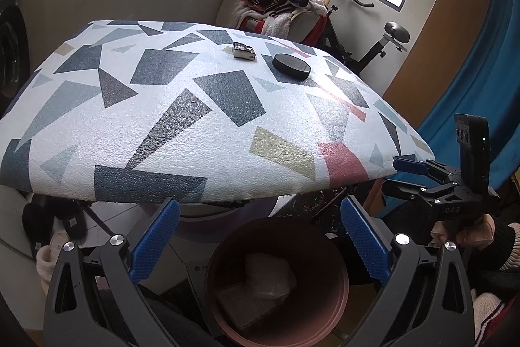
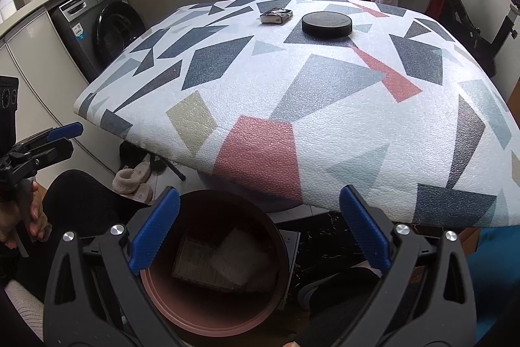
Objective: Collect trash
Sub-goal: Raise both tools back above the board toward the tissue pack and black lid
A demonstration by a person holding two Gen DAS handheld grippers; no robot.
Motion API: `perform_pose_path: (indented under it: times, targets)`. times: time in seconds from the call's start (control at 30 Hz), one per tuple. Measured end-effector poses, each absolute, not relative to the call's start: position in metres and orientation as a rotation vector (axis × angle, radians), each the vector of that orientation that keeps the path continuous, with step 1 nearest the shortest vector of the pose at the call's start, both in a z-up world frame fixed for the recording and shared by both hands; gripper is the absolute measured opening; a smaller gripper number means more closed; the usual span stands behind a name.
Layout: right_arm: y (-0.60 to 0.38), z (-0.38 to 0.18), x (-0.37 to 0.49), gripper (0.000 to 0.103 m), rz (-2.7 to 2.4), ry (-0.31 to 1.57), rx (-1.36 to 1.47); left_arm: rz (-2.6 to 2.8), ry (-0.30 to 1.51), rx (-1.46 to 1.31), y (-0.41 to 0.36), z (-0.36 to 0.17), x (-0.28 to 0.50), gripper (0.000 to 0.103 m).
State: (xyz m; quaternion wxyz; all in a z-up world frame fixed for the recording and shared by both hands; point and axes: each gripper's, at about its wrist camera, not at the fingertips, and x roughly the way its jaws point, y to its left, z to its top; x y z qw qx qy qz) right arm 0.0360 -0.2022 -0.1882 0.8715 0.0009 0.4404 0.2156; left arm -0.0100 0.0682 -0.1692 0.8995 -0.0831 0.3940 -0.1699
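Note:
A brown-pink round bin stands on the floor under the near edge of the table, which has a geometric patterned cover. Crumpled white papers lie inside it, and the right wrist view shows the same papers in the bin. Far back on the table lie a small crumpled wrapper and a black round disc. My left gripper hangs open and empty over the bin. My right gripper is open and empty above it too.
A washing machine stands at the left and slippers lie under the table. Behind the table are a chair piled with clothes and an exercise bike. Blue fabric hangs at the right.

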Motion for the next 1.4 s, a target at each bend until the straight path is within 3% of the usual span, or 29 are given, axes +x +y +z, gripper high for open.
perform_pose_path:
  times: [0.37, 0.7, 0.93, 1.27, 1.4]
  targets:
    - [-0.216, -0.172, 0.109, 0.097, 0.373, 0.892, 0.011, -0.369, 0.771, -0.186, 0.072, -0.144, 0.054, 0.097]
    - [-0.209, -0.159, 0.236, 0.097, 0.293, 0.821, -0.024, -0.371, 0.764, -0.212, 0.081, -0.149, 0.118, 0.097]
    - [-0.185, -0.187, 0.326, 0.097, 0.269, 0.939, -0.007, -0.363, 0.774, -0.230, 0.088, -0.157, 0.140, 0.097]
    - [-0.163, -0.213, 0.360, 0.097, 0.182, 0.994, -0.126, -0.370, 0.799, -0.238, 0.089, -0.168, 0.157, 0.097]
    - [-0.170, -0.210, 0.356, 0.091, 0.232, 0.971, -0.087, -0.386, 0.797, -0.210, 0.081, -0.164, 0.168, 0.097]
